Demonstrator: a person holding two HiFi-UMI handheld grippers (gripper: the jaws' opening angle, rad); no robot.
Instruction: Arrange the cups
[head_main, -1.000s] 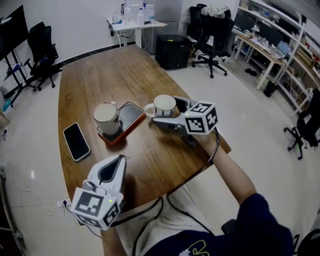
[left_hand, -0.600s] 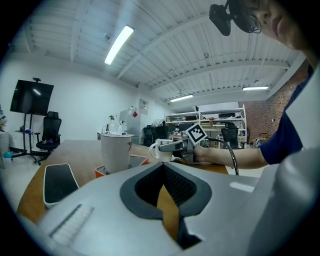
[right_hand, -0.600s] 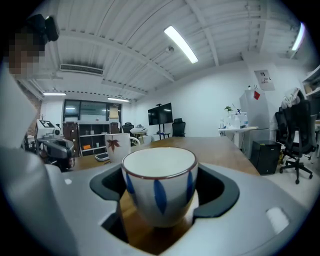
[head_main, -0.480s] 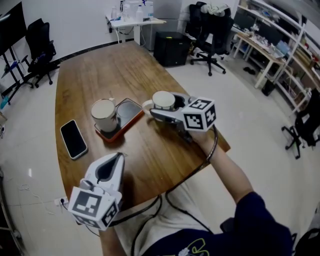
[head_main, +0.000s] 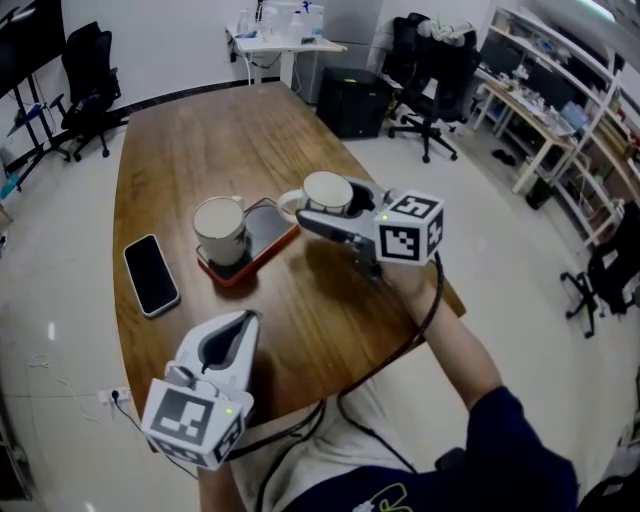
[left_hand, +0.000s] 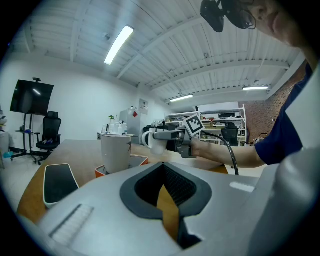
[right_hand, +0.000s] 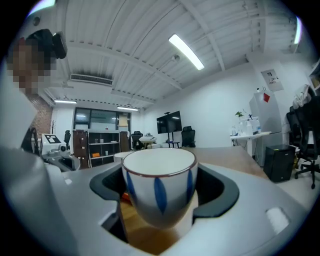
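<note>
A phone lies near the table's left edge. At the near edge the left gripper has its jaws together, holding nothing. A cup stands on the orange tray mid-table. Just right of the tray, the right gripper is clamped around a second cup.

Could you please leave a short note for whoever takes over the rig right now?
Right hand-held gripper: shut on the blue-striped cup, held up by the free right end of the tray.
Left hand-held gripper: shut, empty, near the front edge of the table.
Done: the other cup stands on the tray's left pad.
Left to do: set the held cup on the empty pad, then let go.
</note>
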